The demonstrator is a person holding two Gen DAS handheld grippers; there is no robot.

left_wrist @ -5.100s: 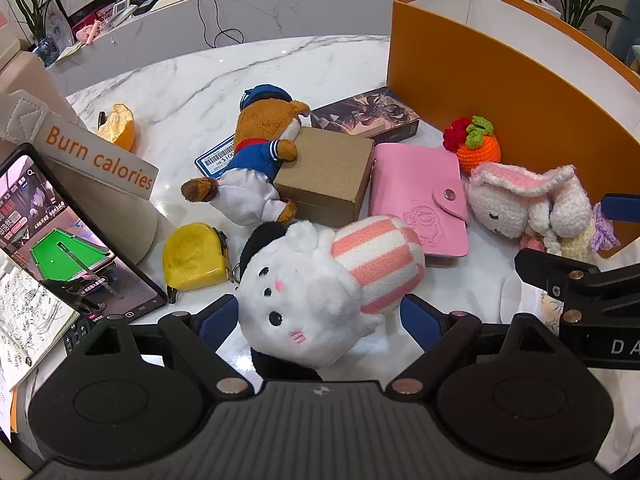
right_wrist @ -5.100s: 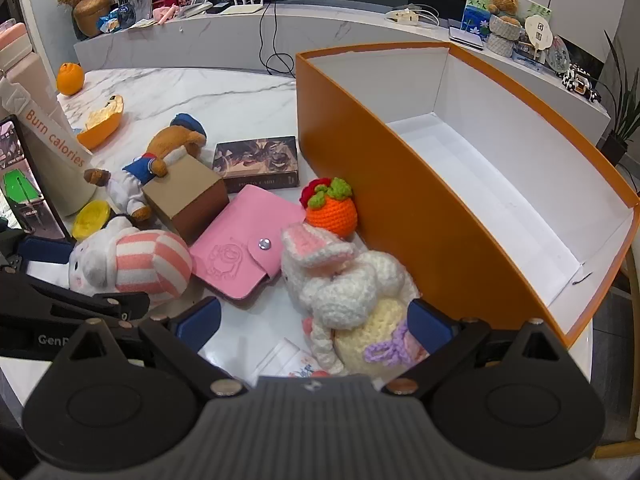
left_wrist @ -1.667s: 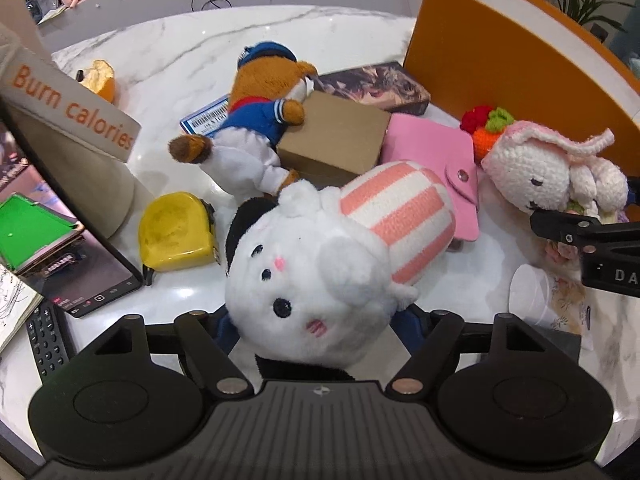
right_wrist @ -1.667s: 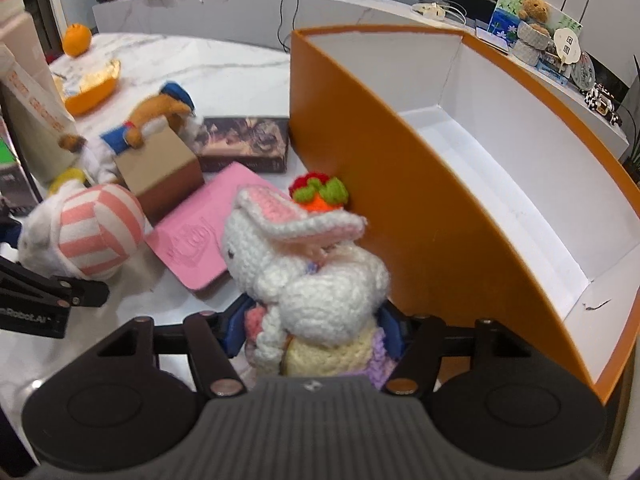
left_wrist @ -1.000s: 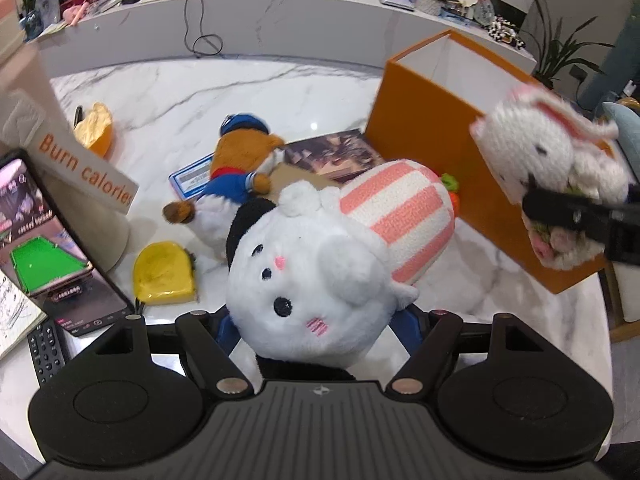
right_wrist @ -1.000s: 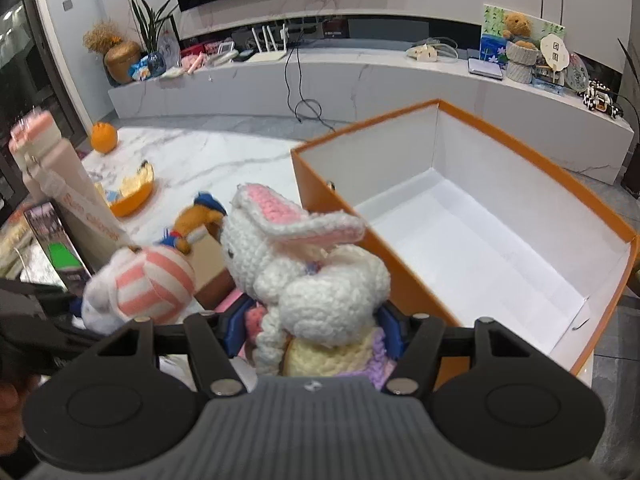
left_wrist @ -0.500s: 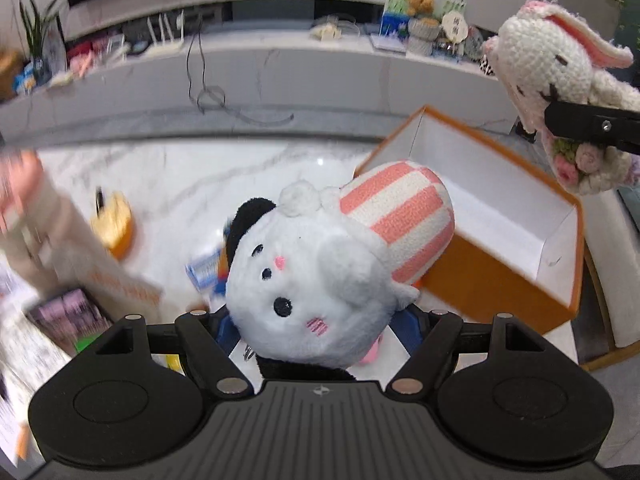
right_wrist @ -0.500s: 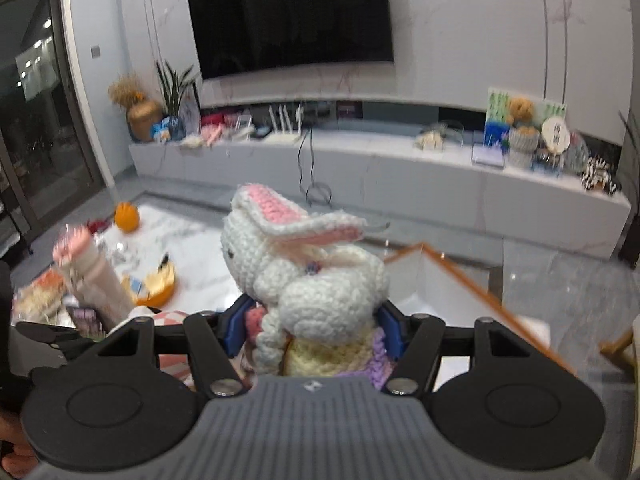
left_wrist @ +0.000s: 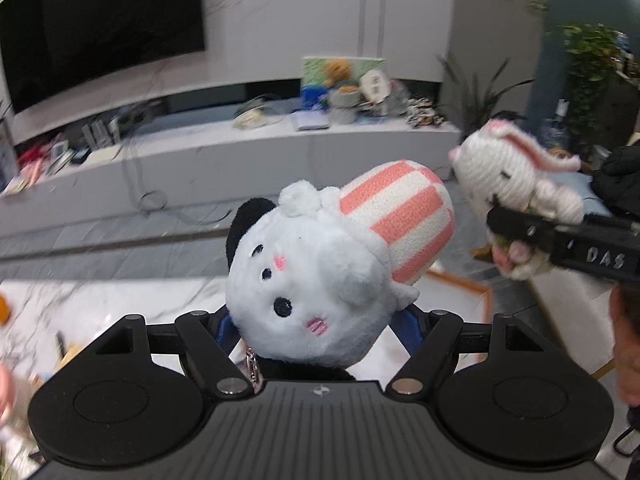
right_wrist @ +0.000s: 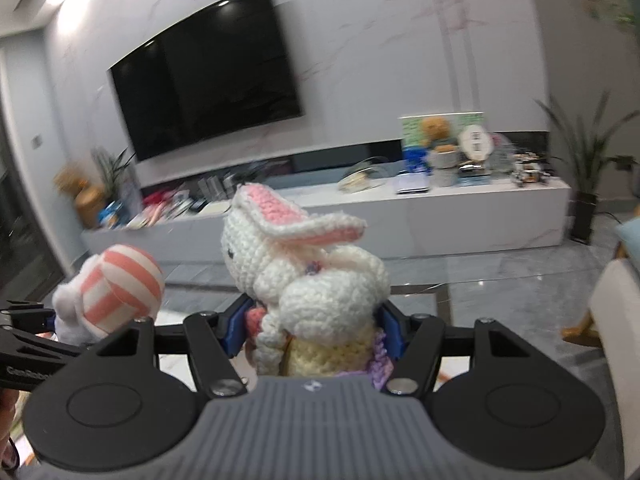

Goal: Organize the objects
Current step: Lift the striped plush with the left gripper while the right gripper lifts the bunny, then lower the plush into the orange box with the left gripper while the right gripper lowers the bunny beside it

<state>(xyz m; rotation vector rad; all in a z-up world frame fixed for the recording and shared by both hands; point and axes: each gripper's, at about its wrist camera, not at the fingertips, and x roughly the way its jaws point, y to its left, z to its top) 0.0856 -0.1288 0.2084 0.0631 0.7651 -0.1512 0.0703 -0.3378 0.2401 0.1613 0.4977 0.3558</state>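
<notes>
Left gripper (left_wrist: 316, 320) clamps the plush (left_wrist: 320, 276), right gripper (right_wrist: 312, 320) clamps the bunny (right_wrist: 304, 272). Both are raised; box corner (left_wrist: 472, 288) sits at my left's 4 o'clock, below, nearer the right.

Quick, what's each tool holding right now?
Left tool: closed on the striped plush toy.
Right tool: closed on the crochet bunny.

White letters "DAS" stood on the black right gripper (left_wrist: 516, 236) body; the left gripper (right_wrist: 60, 320) carried blurred text, possibly "GenRobot". Nothing else was legible.
</notes>
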